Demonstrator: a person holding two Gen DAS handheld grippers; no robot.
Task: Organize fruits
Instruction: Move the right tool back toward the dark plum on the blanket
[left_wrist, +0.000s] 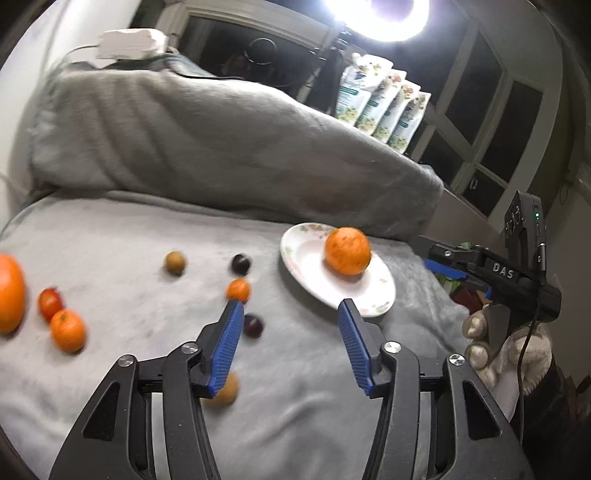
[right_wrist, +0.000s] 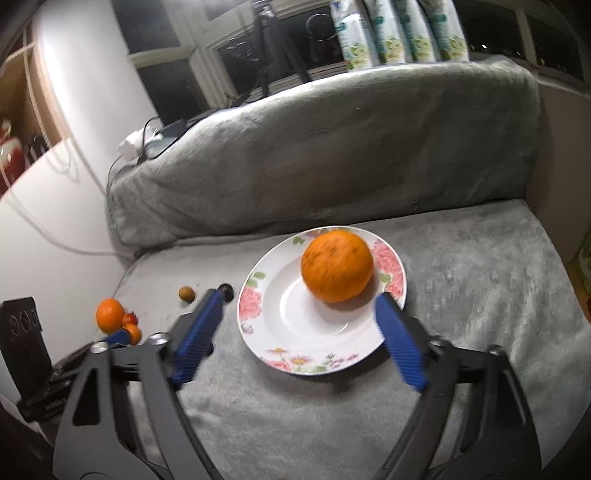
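A floral white plate (right_wrist: 291, 325) lies on the grey blanket with a large orange (right_wrist: 337, 265) on its far side; both also show in the left wrist view, plate (left_wrist: 306, 269) and orange (left_wrist: 347, 251). My right gripper (right_wrist: 299, 299) is open and empty, hovering over the plate's near rim. My left gripper (left_wrist: 290, 308) is open and empty above loose fruit: a small mandarin (left_wrist: 238, 290), two dark plums (left_wrist: 241, 263) (left_wrist: 253, 325), a brown fruit (left_wrist: 175, 262), a mandarin (left_wrist: 68, 330), a red fruit (left_wrist: 50, 302) and a big orange (left_wrist: 11, 293) at the left edge.
A rolled grey blanket (left_wrist: 221, 147) forms a ridge behind the fruit. Several pouches (left_wrist: 380, 107) stand on the windowsill. A tan fruit (left_wrist: 225, 393) lies partly hidden under my left finger. A white wall and cable (right_wrist: 55, 184) are on the left.
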